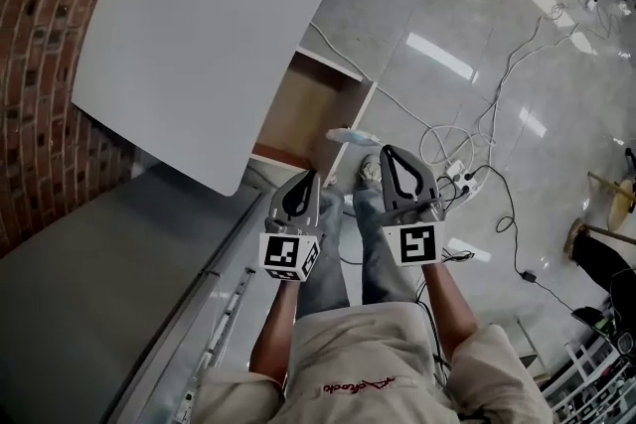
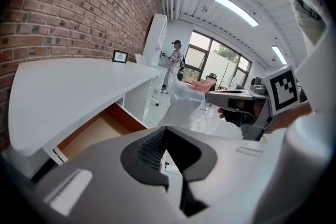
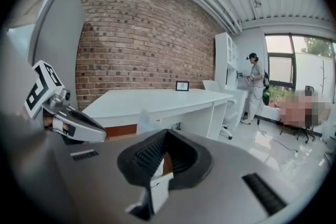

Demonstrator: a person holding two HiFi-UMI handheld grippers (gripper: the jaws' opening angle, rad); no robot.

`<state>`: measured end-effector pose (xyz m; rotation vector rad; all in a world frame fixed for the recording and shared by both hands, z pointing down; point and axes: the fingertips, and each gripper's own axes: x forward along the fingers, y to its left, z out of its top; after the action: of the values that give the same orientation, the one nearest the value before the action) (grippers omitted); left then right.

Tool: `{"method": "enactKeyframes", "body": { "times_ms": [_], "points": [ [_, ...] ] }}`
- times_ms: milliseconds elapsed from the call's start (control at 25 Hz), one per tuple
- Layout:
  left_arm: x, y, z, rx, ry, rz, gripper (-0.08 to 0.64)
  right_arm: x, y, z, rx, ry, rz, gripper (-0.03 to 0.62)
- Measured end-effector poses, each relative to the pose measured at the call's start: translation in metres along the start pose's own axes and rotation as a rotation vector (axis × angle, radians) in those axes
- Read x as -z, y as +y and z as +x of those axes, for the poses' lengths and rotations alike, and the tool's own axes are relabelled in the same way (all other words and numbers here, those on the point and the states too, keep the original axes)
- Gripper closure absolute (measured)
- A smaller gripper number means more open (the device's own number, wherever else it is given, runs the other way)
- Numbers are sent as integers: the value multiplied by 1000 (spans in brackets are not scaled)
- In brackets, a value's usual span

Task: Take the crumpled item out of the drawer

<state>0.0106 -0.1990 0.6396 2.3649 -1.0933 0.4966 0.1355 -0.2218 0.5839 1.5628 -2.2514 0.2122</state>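
The drawer (image 1: 303, 104) stands pulled out under the white desk (image 1: 219, 25), its brown wooden inside bare. The crumpled item, a clear plastic bag (image 1: 348, 135), hangs in the air just right of the drawer's front corner. My right gripper (image 1: 386, 152) is shut on it. In the left gripper view the bag (image 2: 184, 105) dangles from the right gripper's tip (image 2: 210, 96) over the floor. The left gripper (image 1: 306, 176) is shut on nothing, below the drawer's front and beside the right one. In the right gripper view the bag (image 3: 143, 119) shows faintly above the jaws.
A brick wall (image 1: 40, 114) runs behind the desk. Cables and a power strip (image 1: 462, 176) lie on the glossy floor to the right. A grey ledge (image 1: 89, 293) sits at the lower left. A person (image 3: 255, 86) stands far off by white cabinets.
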Motion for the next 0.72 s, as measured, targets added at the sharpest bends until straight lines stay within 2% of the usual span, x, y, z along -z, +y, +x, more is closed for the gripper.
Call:
{"method": "enactKeyframes", "body": {
  "times_ms": [200,360,720],
  "points": [
    [-46,-10,-8,7,-53,30,551,-47,-15,-13,29,-58,-6,580],
    [-92,-11,-14,12,-129,69,551,-92,-27,-20,68,-132,-31,580],
    [-164,-16,-58,16,-223,102,551,-158,-26,-59,137,-181,-26,580]
  ]
}}
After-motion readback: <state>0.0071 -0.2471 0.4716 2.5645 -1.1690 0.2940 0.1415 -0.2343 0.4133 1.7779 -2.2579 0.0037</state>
